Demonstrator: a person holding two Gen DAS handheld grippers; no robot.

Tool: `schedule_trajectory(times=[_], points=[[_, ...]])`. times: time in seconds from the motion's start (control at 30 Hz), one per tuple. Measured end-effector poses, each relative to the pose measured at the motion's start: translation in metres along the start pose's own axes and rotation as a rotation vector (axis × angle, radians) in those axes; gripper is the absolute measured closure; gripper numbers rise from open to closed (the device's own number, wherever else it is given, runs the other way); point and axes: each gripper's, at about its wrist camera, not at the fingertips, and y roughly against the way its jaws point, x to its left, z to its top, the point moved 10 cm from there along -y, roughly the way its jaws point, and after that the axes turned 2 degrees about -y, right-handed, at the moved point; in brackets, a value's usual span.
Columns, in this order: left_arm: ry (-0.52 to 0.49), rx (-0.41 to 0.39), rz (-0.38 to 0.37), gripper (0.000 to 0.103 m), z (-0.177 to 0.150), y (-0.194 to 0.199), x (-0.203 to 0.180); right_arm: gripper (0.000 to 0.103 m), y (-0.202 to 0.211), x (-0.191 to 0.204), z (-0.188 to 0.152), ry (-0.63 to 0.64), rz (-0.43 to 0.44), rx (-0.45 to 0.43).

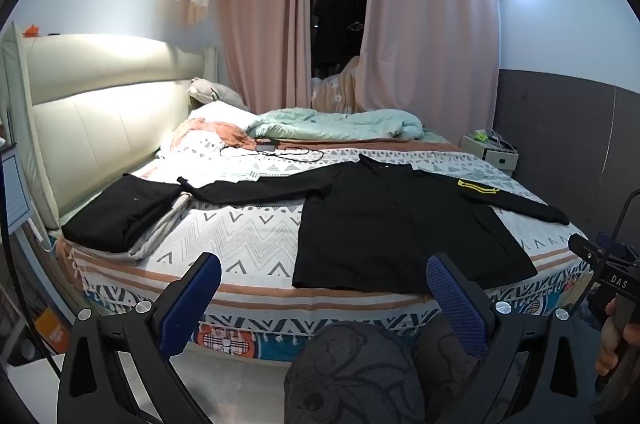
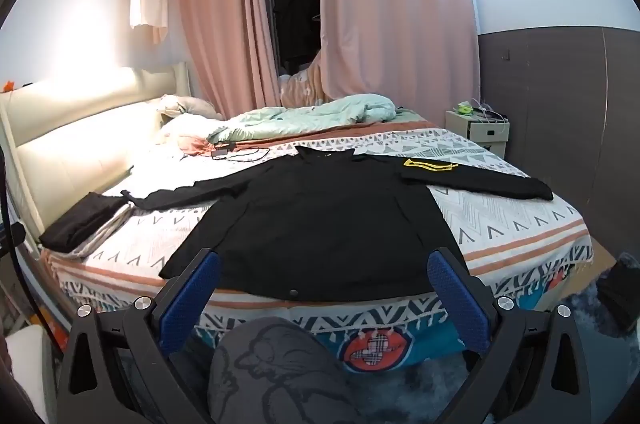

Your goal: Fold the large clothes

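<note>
While both grippers hang short of the bed's near edge, the left gripper (image 1: 324, 294) has its blue-padded jaws spread wide and holds nothing, and the right gripper (image 2: 324, 290) is likewise spread wide and empty. The black long-sleeved garment (image 2: 320, 220) lies flat on the patterned bedspread (image 2: 516, 220), hem at 6 o'clock along the near edge and collar at 12 o'clock. One sleeve extends toward 9 o'clock, the other toward 3 o'clock; the latter carries a yellow-trimmed patch (image 2: 430, 165). At 9 o'clock of the garment, apart from it, a folded black stack (image 1: 120, 210) rests on a grey folded item (image 1: 160, 230). A mint duvet (image 1: 340, 124) is bunched at 12 o'clock.
</note>
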Motion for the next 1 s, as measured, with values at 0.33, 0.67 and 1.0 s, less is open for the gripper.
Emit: schedule_trajectory(times=[0.33,0.67,1.0], points=[[0.007,-0.010,-0.014,0.000,-0.001,0.002,-0.002,0.000,-0.012,0.004,-0.004,-0.008,0.005,0.009],[-0.005,-0.008,-0.025,0.000,-0.001,-0.003,-0.003,0.000,-0.019,0.002,-0.004,-0.015,0.003,0.018],[0.000,-0.002,-0.030,0.000,-0.003,-0.006,-0.001,0.000,-0.022,0.002,-0.002,-0.021,-0.003,0.018]])
